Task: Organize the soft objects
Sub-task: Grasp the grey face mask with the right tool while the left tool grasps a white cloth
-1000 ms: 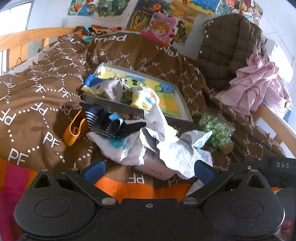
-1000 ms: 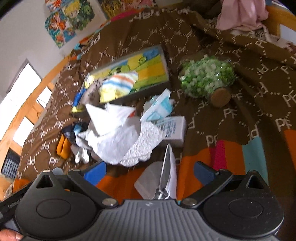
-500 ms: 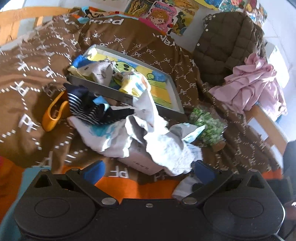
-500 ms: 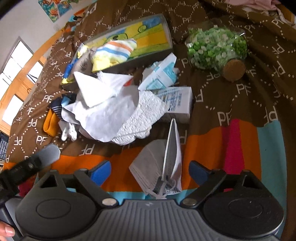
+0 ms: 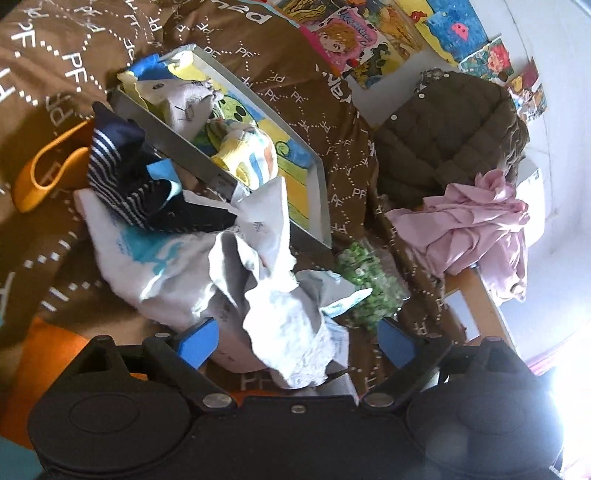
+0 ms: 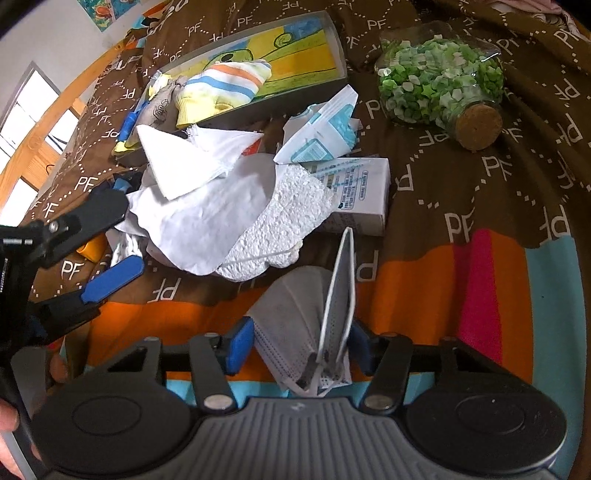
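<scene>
While my right gripper [image 6: 301,350] closes around the limp, light face mask [image 6: 295,325], I'd pinch its folded edge; left gripper [image 5: 297,339] wide.

A corked jar of green bits [image 6: 439,75] lies on its side on the brown PF-printed blanket [image 6: 498,192], near a white carton [image 6: 364,195]. An orange shoehorn-like piece [image 5: 44,173] lies further off. Cartoon posters [image 5: 373,33] hang on the wall above a quilted brown jacket [image 5: 443,136].
</scene>
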The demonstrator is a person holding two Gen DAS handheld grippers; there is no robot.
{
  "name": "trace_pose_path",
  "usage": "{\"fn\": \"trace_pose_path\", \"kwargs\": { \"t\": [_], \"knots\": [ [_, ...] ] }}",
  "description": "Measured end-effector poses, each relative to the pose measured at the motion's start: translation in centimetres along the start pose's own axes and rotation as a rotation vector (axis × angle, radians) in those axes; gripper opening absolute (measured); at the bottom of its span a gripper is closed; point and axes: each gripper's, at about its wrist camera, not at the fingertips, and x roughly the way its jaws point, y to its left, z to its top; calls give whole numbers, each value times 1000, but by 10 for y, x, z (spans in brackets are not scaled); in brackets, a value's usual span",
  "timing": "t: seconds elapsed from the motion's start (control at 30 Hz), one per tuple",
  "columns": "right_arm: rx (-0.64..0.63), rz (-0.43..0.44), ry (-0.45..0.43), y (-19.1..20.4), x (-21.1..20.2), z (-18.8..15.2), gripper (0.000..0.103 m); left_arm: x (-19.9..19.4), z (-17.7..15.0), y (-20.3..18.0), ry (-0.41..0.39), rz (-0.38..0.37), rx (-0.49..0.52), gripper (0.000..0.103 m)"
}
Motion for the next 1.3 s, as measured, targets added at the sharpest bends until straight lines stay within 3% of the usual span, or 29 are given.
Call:
{"fn": "trace_pose_path", "kwargs": {
  "t": [0.2, 0.3, 0.43, 0.67, 0.8, 1.0, 1.3],
  "knots": [
    [-35, 22, 4, 6, 3, 0, 36, 11, 6, 3, -20, 3, -11, 86],
    [-52, 20, 8, 10, 5, 0, 28, 16, 8, 6, -23, 10, -1, 73],
    [-67, 23, 6, 13, 6, 0, 24, 20, 8, 8, -21, 36, 5, 50],
    [-92, 30, -8, 16, 3, 0, 18, 21, 6, 3, -52, 109, 83, 35],
    [-107, 37, -5, 19, 2, -1, 16, 24, 4, 2, -40, 154, 128, 12],
    [-116, 80, -2, 21, -2, -3, 14, 16, 3, 2, -85, 187, 147, 2],
    [-210, 196, 24, 35, -8, -11, 12, -7, 3, -11, -163, 204, 200, 0]
  ]
}}
